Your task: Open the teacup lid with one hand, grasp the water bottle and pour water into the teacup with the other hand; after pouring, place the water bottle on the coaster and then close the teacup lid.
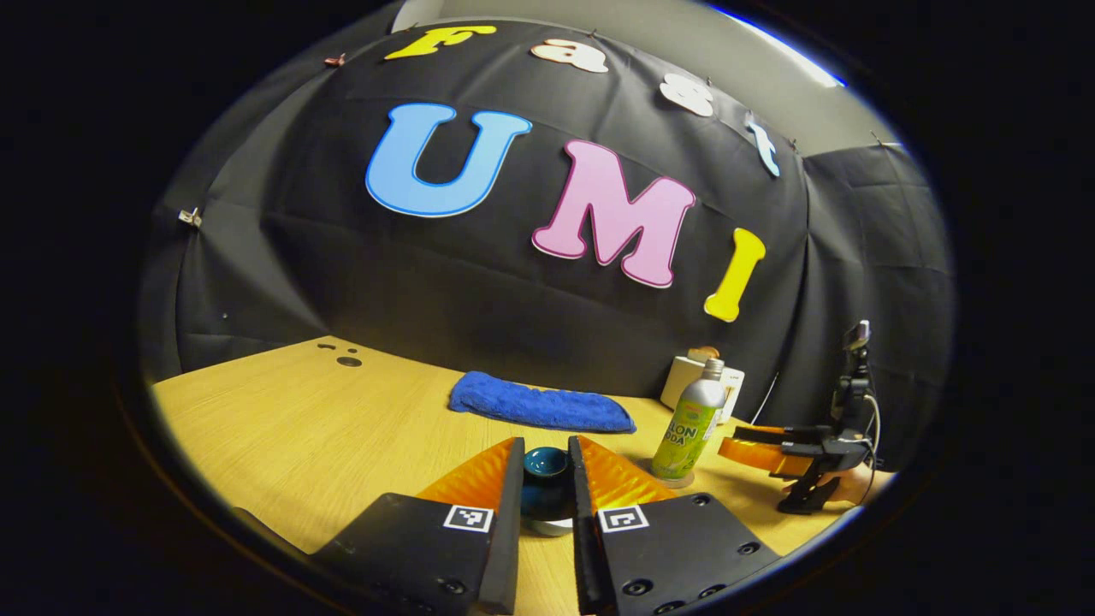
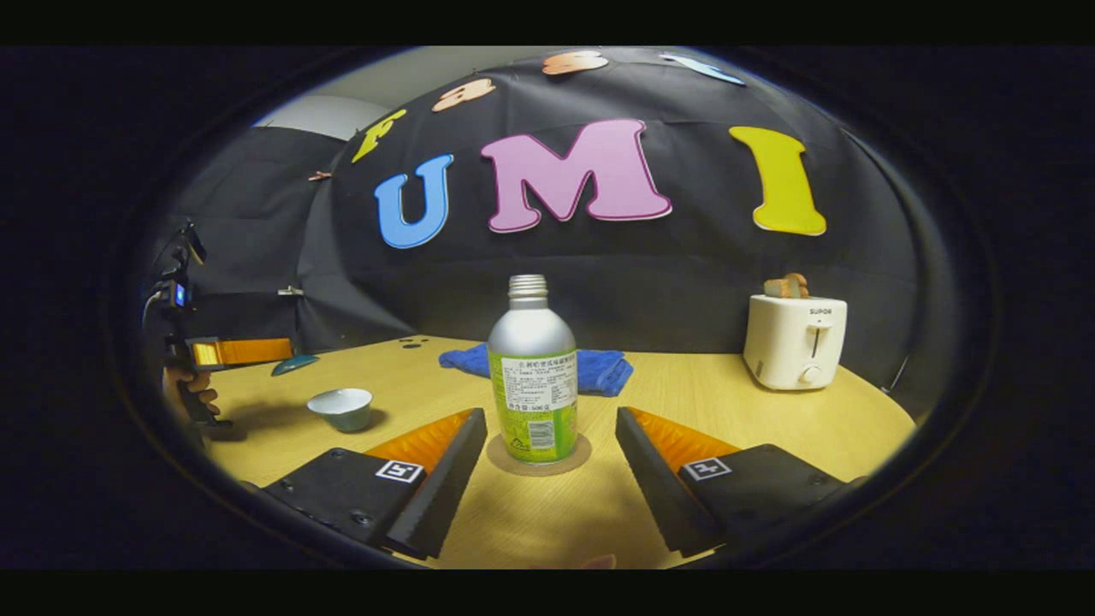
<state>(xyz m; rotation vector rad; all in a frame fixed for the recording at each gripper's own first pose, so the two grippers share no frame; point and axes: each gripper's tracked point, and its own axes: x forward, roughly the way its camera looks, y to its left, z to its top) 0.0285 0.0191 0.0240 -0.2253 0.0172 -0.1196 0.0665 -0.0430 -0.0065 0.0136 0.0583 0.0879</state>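
My left gripper (image 1: 547, 443) is shut on the dark teal teacup lid (image 1: 547, 479), held just above the pale teacup (image 1: 547, 528). In the right gripper view the lid (image 2: 295, 364) hangs at the left gripper's (image 2: 287, 350) tips, up and to the left of the open white teacup (image 2: 340, 408). The silver and green water bottle (image 2: 532, 385) stands upright and uncapped on the round brown coaster (image 2: 539, 455). My right gripper (image 2: 549, 415) is open, with a finger on either side of the bottle and not touching it. From the left gripper view, the bottle (image 1: 691, 423) stands beside the right gripper (image 1: 746, 447).
A folded blue towel (image 1: 539, 402) lies at the back of the wooden table (image 1: 299, 428), behind the bottle. A white toaster (image 2: 796, 342) with bread in it stands at the back right. A hand (image 2: 195, 389) holds the left gripper's grip.
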